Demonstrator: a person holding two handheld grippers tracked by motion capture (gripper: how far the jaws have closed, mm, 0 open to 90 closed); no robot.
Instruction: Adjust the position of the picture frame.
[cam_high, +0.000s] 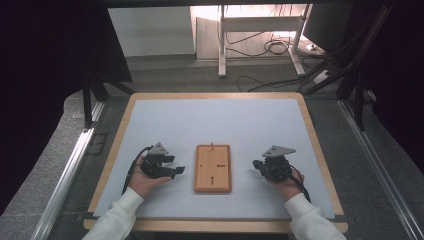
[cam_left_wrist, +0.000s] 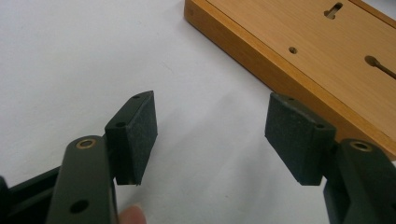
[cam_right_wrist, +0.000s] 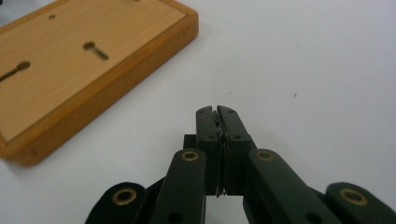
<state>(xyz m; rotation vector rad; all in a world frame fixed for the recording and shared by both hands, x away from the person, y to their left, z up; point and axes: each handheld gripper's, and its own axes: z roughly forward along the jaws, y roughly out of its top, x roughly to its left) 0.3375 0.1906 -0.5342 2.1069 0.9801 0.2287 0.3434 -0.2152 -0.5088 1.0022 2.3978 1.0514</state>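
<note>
One flat rectangular wooden board (cam_high: 213, 168) with keyhole slots lies on the white table mat (cam_high: 215, 120), between two tongs. The left gripper (cam_high: 172, 169) stands wide, empty; the right gripper (cam_high: 256, 164) is pressed closed, empty. The gripper views reveal three slots and small holes.

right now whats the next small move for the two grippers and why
Probably open the right hand-held gripper: its jaws are shut on nothing, while the left hand-held gripper already stands open beside the wooden board, which lies untouched between them on the white mat.
</note>
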